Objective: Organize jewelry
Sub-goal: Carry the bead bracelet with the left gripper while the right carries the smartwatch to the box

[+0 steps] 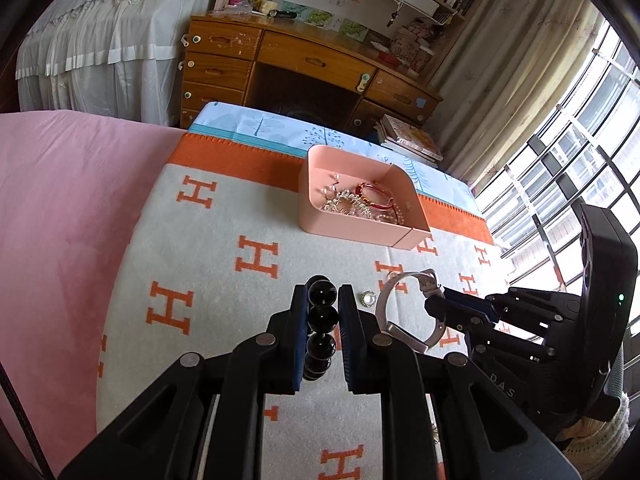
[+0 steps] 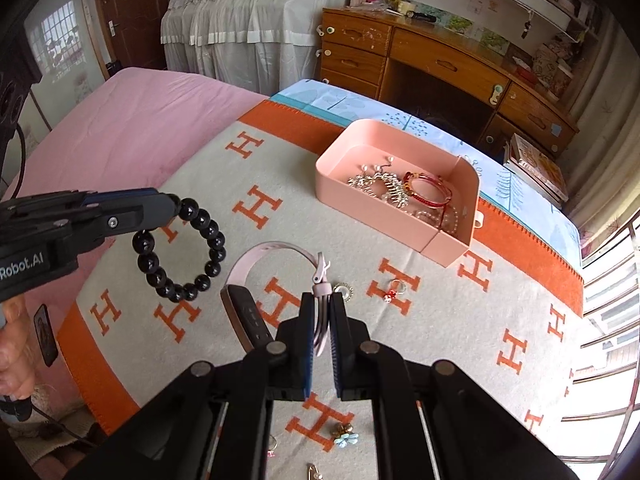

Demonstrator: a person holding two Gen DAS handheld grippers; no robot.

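Note:
My left gripper [image 1: 323, 294] is shut on a black bead bracelet [image 1: 321, 314], which hangs above the grey blanket with orange H letters [image 1: 224, 240]. The right wrist view shows that bracelet [image 2: 181, 258] dangling from the left gripper [image 2: 171, 201]. My right gripper [image 2: 322, 299] is shut on the pale pink strap of a watch [image 2: 248, 314] with a dark face, lifted off the blanket. The same watch [image 1: 379, 304] hangs from the right gripper [image 1: 434, 302] in the left wrist view. Beyond both stands a pink tray [image 1: 348, 232] [image 2: 372, 216] holding a red bangle and several sparkly pieces.
Loose on the blanket [image 2: 440, 320] lie a round pearl brooch [image 1: 367, 298] [image 2: 343, 290], a small ring with a red bead [image 2: 394, 292], a blue flower piece [image 2: 344, 436] and a safety pin [image 2: 314, 472]. A pink sheet [image 1: 60, 220] lies left; a wooden desk [image 1: 312, 60] stands behind.

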